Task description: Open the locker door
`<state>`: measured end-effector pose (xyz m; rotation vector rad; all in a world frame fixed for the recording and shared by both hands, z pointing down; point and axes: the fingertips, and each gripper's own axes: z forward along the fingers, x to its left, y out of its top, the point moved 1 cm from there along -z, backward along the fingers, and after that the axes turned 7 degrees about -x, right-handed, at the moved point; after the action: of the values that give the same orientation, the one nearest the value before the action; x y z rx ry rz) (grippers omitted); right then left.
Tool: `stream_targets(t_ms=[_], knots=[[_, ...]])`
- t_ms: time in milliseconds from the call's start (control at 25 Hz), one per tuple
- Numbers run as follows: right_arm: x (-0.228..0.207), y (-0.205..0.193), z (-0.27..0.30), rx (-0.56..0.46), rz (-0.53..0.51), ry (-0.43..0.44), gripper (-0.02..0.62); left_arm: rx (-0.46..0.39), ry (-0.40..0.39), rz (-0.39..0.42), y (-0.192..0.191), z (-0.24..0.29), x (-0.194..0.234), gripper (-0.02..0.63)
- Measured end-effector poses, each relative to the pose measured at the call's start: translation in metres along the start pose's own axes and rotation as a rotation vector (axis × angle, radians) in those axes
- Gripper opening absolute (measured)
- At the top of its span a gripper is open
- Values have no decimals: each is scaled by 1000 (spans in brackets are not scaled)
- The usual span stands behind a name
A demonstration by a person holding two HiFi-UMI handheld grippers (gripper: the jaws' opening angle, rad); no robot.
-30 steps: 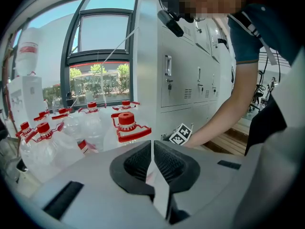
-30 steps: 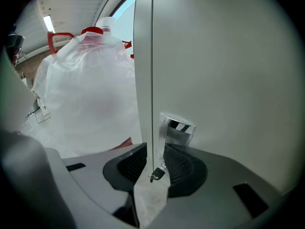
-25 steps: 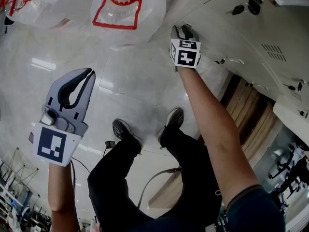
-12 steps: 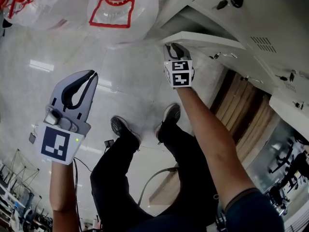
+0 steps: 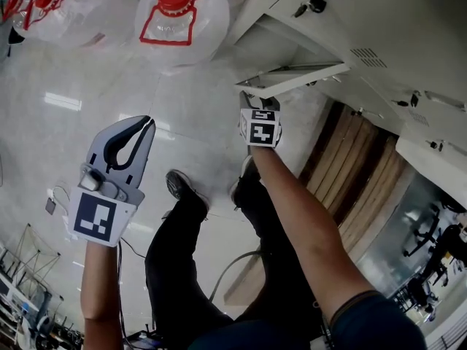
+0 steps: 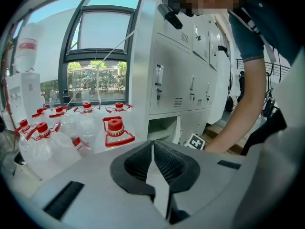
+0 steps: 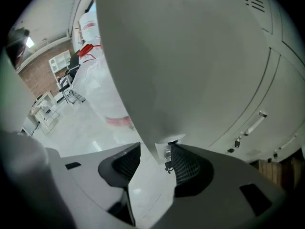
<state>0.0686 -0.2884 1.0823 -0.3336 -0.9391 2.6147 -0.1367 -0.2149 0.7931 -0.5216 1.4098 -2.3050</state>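
Observation:
The white locker door (image 5: 292, 79) of a low compartment stands swung out from the cabinet row. My right gripper (image 5: 250, 100) is at its free edge. In the right gripper view the door (image 7: 190, 56) fills the frame, and its lower edge with a small latch (image 7: 167, 152) lies between the jaws of the right gripper (image 7: 155, 152). The jaws are opening, and the left pad stands clear of the door. My left gripper (image 5: 144, 125) hangs over the floor, shut and empty; in its own view the left gripper (image 6: 152, 149) has its pads together.
Large clear water bottles with red caps (image 5: 175, 13) stand on the floor beside the lockers. More closed locker doors (image 5: 379, 35) run to the right. Wooden planks (image 5: 365, 181) lie below them. The person's legs and shoes (image 5: 182, 188) are under the grippers.
The locker door has swung out from nearly shut to open. My right gripper has drawn back with it, and its jaws have widened. The left gripper has hardly moved.

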Motion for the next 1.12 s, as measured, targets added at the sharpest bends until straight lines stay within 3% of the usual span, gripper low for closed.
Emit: stream_targets(t_ms=[120,400,560,760,960,1120], knots=[[-5,7,-19,31,83,-48,193,-6,8,-17,14,-10,-8,20],[-16,-3,-75,165,129,-96,192,-8,35,-36,59,-44,-21,20],[-31,-10,-106,237,115,-104,196,32,49,-15,76,-65,-22,20],[-53,-35,-148,359,215,-123,192,90,74,-4,94,-95,-24,20],[-44,-23,-207,416,251,-91,192,-11,91,12,135,-131,-25,20],[-26,-9,-261,431,252,-87,185,-20,123,4,169,-175,-24,20]])
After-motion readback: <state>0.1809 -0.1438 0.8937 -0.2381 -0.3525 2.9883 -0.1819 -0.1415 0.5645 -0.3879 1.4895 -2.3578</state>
